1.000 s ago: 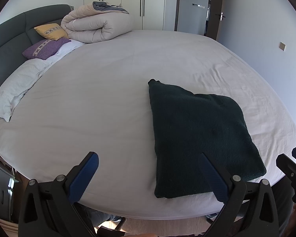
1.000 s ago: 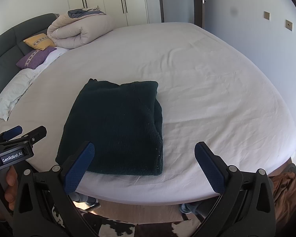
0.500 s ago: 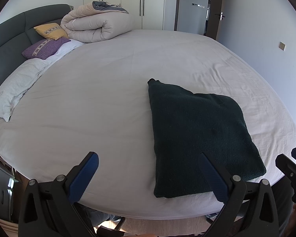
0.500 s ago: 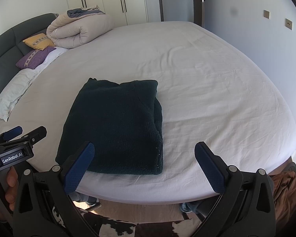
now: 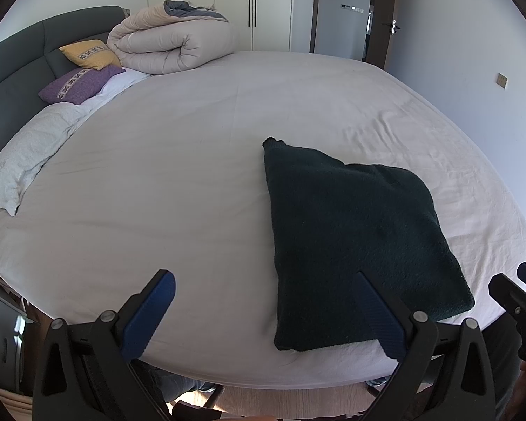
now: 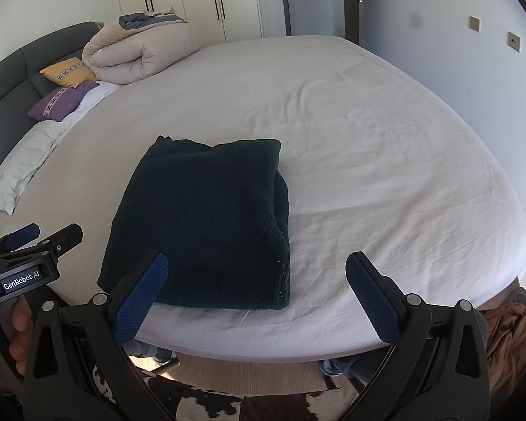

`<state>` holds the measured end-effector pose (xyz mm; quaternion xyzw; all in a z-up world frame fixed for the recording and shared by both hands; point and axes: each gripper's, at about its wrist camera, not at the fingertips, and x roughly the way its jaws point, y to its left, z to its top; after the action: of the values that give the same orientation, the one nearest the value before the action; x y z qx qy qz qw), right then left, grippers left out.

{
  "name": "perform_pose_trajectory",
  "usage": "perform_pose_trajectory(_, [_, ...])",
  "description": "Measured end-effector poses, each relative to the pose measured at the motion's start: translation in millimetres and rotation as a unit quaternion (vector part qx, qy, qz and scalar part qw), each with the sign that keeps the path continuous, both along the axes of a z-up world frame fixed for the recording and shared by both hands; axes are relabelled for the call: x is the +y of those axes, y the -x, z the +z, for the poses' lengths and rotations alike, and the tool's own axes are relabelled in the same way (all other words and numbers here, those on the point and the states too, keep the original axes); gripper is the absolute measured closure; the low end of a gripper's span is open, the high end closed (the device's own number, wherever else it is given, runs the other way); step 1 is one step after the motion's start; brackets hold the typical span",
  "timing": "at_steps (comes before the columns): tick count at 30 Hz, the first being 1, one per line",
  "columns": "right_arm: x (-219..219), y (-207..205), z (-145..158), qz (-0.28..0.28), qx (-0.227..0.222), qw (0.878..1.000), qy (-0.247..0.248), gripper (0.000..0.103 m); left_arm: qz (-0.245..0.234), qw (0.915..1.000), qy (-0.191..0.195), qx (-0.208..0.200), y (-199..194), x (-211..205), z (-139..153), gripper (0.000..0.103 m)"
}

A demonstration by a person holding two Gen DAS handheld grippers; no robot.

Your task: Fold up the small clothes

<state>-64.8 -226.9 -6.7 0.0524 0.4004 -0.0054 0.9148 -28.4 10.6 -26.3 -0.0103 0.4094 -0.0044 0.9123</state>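
The dark green garment (image 6: 207,224) is lying folded into a compact rectangle near the front edge of the bed (image 6: 385,161), flat on the white sheet. Its layered edges are showing along the right side; its far left corner (image 5: 270,141) is peaking slightly. No loose sleeve or hem is showing.

The right gripper (image 6: 254,293) is hovering over the bed's front edge, fingers spread wide and holding nothing; its left finger (image 6: 140,298) is sitting in front of the garment's near edge, contact not determinable. The left gripper (image 5: 266,315) is hanging likewise, fingers spread and empty, its right finger (image 5: 378,315) overlapping the garment's near edge in view.

Judgement: the fold is looking complete or nearly so. To finish well, the stacked layers on the right should be squared and the raised far corner pressed flat. If a further fold is intended, both grippers should be pinching all layers at the near corners together, lifting evenly so that inner layers are not sliding out.

Beyond, two cushions (image 5: 84,70) and a rolled duvet (image 5: 172,45) are resting by the headboard, well apart.
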Motion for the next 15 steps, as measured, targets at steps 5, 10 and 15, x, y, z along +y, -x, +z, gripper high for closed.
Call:
perform_pose_trajectory(5, [0.5, 0.1, -0.3, 0.000, 0.000, 1.000, 0.000, 0.000, -0.001, 1.0000, 0.000, 0.000, 0.0, 0.3, -0.7, 0.000])
perform_pose_trajectory(10, [0.6, -1.2, -2.2, 0.000, 0.002, 1.000, -0.001, 0.000, 0.000, 1.0000, 0.000, 0.001, 0.0, 0.3, -0.6, 0.000])
perform_pose_trajectory(15, [1.1, -1.6, -2.8, 0.001, 0.003, 1.000, -0.001, 0.000, 0.000, 1.0000, 0.000, 0.001, -0.3, 0.5, -0.7, 0.000])
